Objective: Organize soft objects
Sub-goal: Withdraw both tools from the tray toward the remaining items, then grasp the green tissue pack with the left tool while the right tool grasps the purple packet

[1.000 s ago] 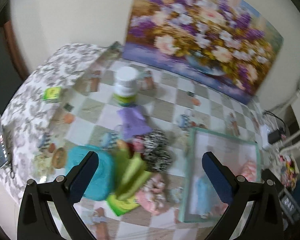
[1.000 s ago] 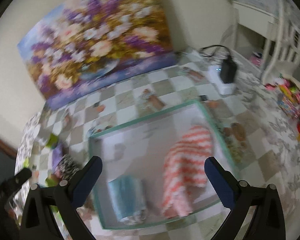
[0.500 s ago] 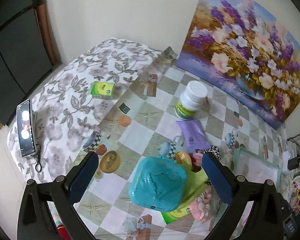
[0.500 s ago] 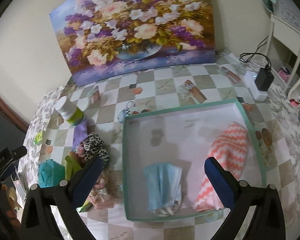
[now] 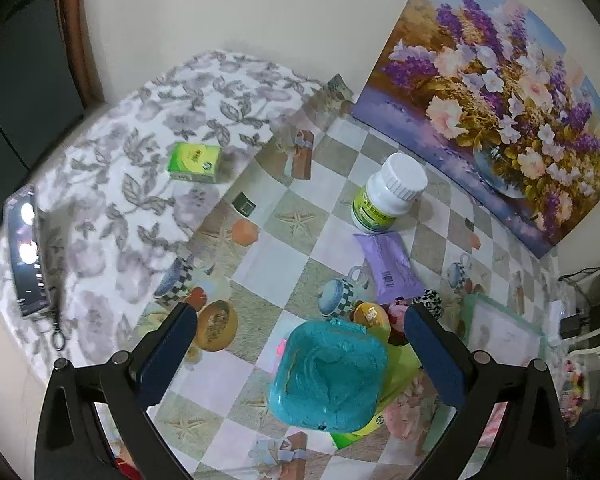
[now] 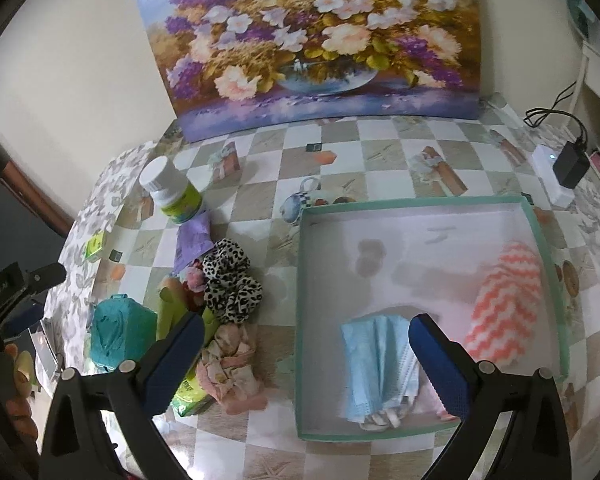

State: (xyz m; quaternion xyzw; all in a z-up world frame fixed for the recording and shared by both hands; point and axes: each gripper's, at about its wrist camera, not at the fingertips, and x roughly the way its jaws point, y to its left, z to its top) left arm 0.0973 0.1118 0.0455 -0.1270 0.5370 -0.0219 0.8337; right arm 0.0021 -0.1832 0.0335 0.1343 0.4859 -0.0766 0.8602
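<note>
Checkered oilcloth covers the bench (image 6: pixel 380 152) below a flower painting (image 6: pixel 312 40). From left: the left gripper (image 5: pixel 300 344), jaws wide and empty, above a teal container (image 5: pixel 328 376); a leopard scrunchie (image 6: pixel 232 280) in the heap (outside the tray); the right gripper (image 6: pixel 306 356), jaws spread, over the tray (image 6: pixel 300 320), where a blue cloth (image 6: pixel 374 364) and a chevron roll (image 6: pixel 504 308) lie lengthwise.

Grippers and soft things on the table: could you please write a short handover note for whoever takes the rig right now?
Left gripper: open, empty, above the teal pouch.
Right gripper: open, empty, over the near edge of the green box.
Done: blue cloth and coral zigzag towel lie in the box.
Left: leopard scrunchie, pink floral scrunchie and the teal pouch sit in the pile beside the box. The pill bottle is hard, so likely stays out.
</note>
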